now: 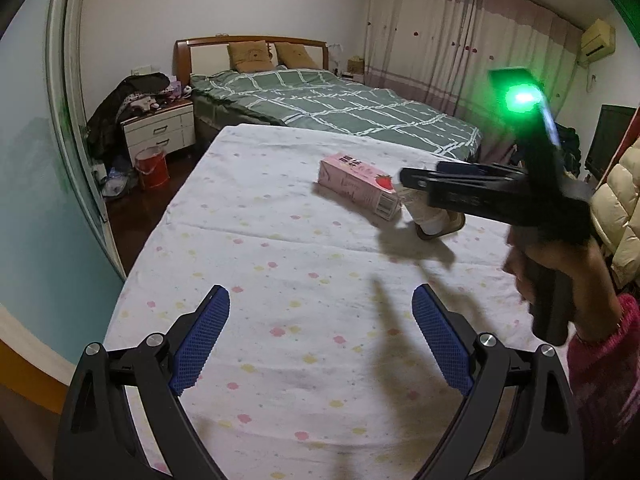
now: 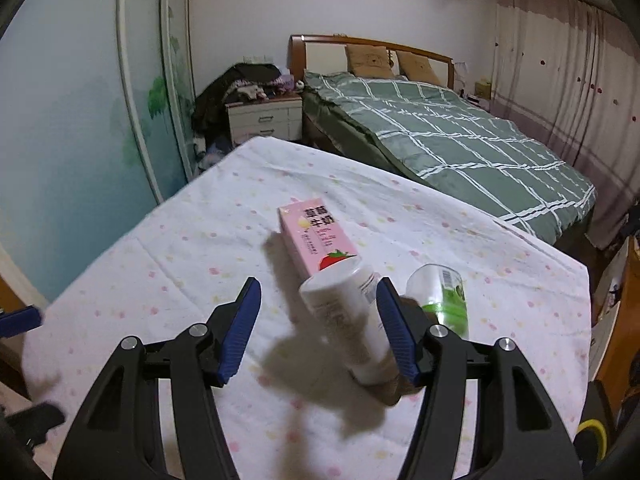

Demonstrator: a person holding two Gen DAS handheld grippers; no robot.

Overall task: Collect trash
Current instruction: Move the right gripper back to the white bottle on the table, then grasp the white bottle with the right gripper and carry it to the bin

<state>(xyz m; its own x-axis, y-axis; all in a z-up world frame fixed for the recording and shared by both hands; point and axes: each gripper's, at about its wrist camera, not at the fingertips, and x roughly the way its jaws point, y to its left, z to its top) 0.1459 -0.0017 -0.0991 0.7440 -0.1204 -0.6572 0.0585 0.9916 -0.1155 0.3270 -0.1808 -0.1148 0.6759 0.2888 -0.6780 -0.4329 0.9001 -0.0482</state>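
Observation:
A pink strawberry-milk carton point(image 1: 358, 184) point(image 2: 316, 236) lies flat on the table. Just this side of it stands a white bottle point(image 2: 344, 320) point(image 1: 436, 222), and a clear cup with green print point(image 2: 440, 292) stands to its right. My right gripper point(image 2: 318, 284) point(image 1: 416, 184) is open. The bottle shows between its blue pads, close by the right pad, with the left pad well clear. In the left wrist view this gripper hovers over the bottle, held by a hand in a pink sleeve. My left gripper point(image 1: 321, 292) is open and empty over the near cloth.
The table carries a white cloth with pastel spots point(image 1: 280, 240). Beyond it is a bed with a green plaid quilt point(image 1: 340, 104), a white nightstand point(image 1: 160, 132) piled with clothes, and a red bucket point(image 1: 152, 166) on the floor. A cream padded jacket point(image 1: 616, 208) hangs at right.

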